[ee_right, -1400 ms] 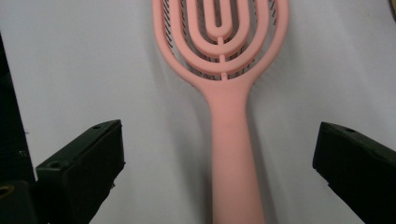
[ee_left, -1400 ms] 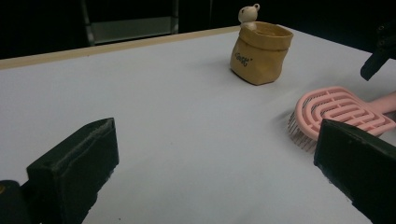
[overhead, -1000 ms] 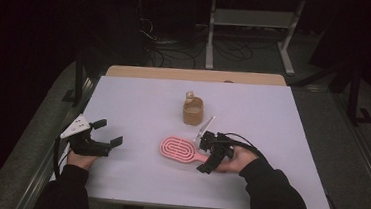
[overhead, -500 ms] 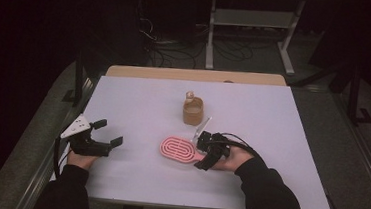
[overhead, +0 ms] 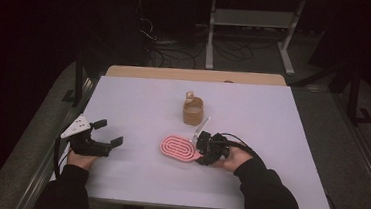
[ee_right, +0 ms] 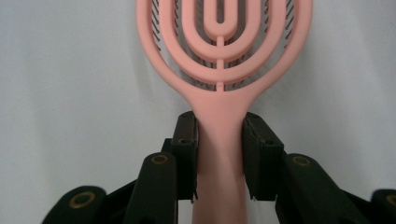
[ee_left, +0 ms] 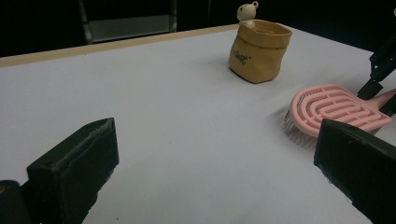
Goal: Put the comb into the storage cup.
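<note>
A pink hairbrush with an oval, slotted head lies bristles down on the white table, near the front middle. My right gripper is shut on its handle. In the right gripper view both black jaws press the handle's sides just below the hairbrush head, with the right gripper low over the table. My left gripper rests open near the table's left edge with nothing between its jaws. The left gripper faces the hairbrush from a distance.
A tan fabric pouch with a small bear figure at its rim stands upright behind the brush; it appears as the pouch beyond the brush. A thin pale stick lies between the pouch and my right gripper. A wooden strip borders the far edge.
My right gripper has edged left along the brush's handle toward the head. The brush and my left gripper have stayed in place.
</note>
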Motion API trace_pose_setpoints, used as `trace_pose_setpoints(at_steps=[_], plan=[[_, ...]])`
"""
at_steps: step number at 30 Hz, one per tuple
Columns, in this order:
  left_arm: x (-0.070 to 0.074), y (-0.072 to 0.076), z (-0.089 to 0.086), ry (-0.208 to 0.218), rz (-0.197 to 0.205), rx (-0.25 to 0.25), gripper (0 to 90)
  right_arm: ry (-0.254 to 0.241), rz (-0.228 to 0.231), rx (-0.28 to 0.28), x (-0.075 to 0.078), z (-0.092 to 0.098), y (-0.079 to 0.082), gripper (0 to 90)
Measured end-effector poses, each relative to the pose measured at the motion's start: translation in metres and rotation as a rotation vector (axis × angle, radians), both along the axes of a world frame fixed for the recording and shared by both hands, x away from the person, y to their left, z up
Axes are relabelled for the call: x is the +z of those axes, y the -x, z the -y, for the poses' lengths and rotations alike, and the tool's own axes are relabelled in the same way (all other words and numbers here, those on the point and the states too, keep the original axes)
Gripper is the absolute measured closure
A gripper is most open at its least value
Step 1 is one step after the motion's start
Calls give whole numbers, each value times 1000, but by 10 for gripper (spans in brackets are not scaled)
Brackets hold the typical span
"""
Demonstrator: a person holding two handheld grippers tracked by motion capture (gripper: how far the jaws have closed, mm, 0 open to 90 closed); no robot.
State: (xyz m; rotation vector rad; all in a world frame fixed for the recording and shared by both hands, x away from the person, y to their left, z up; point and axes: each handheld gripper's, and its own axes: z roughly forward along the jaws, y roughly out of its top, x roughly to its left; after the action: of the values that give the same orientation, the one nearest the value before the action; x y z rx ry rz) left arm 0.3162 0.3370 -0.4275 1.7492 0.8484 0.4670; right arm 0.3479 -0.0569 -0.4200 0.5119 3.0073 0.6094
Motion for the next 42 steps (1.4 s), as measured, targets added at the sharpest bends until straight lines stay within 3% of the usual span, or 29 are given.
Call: trace_pose_setpoints(at_steps=[7,18,28,42], plan=[[0,0,0,0,0,0,0,-17,-22,-15,0,2,-2,684],[0,0,0,-2,-1,0,0,-57,-20,-7,7,7,-1,686],[1,1,0,-7,9,3,0,-115,26,-30,32,20,-2,686],[0,1,1,-14,6,4,0,-122,74,-36,51,29,-3,685]])
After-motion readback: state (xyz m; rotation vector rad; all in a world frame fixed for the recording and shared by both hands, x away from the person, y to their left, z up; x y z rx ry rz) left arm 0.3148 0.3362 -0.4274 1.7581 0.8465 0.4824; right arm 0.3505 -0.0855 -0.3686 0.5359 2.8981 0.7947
